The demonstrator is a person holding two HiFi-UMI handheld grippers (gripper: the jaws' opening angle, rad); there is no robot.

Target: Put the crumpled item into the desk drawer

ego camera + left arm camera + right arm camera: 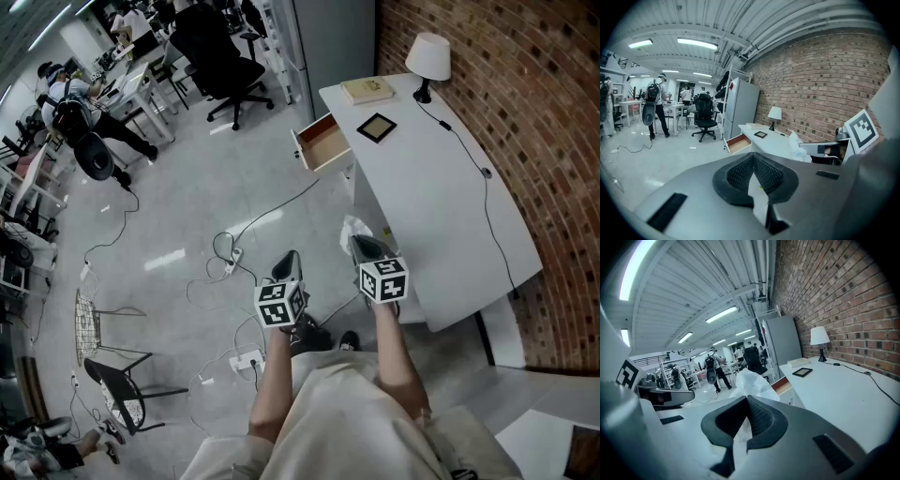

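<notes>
In the head view, the white crumpled plastic item [354, 228] sits near the centre of the frame, at the tip of the right gripper [364, 244] and just beside the edge of the white desk [441, 206]. The open wooden drawer [323, 145] is well apart from it, higher in the frame. The left gripper [289, 258] is at lower centre. In the left gripper view, its jaws meet at the tips. In the right gripper view, the jaws are closed on the crumpled item, which rises above them at mid-frame.

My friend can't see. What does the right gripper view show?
The right gripper pinches a crumpled white item, which sticks up past its jaws. Beyond it, an open drawer juts from a white desk by a brick wall.
</notes>
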